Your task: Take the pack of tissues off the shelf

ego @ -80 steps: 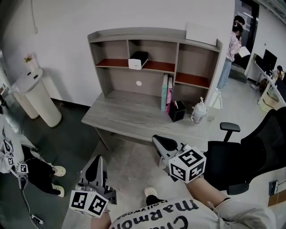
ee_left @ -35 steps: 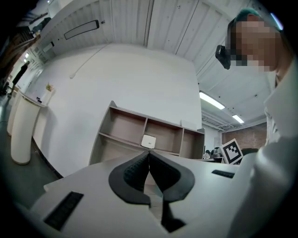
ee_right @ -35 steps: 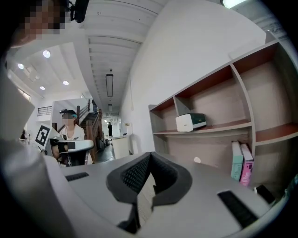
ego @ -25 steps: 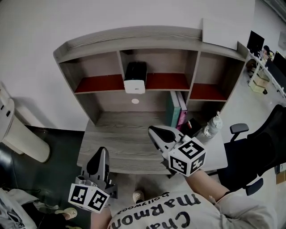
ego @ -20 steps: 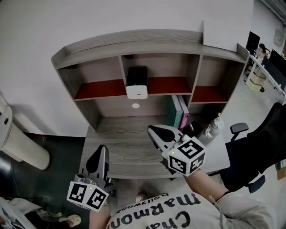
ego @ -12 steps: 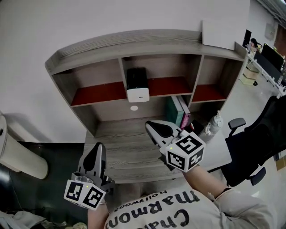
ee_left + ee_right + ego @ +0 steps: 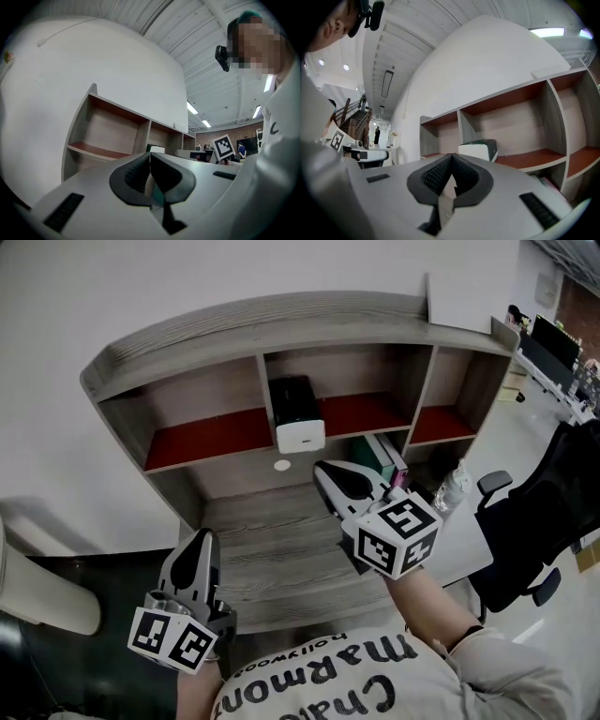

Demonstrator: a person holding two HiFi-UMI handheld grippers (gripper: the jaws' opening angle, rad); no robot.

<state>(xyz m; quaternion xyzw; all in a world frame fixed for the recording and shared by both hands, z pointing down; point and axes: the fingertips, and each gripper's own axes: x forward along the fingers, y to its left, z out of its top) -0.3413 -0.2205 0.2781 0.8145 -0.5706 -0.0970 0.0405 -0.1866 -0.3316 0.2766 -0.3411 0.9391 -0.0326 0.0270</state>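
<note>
— Changed since half a second back?
— Brought the right gripper (image 7: 323, 468) up and forward, nearer the pack of tissues (image 7: 296, 413). Kept the left gripper (image 7: 202, 538) low over the front left corner of the desk (image 7: 262, 554).
— Starting big, then?
— Looking down on a grey shelf unit (image 7: 281, 310) along the desk's back edge. Black chair (image 7: 539, 521) off the right edge.
— And the pack?
— Lying on the red board of the middle compartment, at its left end just beside the divider, white face at the board's front edge. Apart from both grippers, just above the right one's tips.
— Anything smaller?
— Upright books (image 7: 384, 454) below that board, then a clear bottle (image 7: 450, 491) towards the desk's right edge.
— Jaws?
— Pressed together on both, clamping nothing.
</note>
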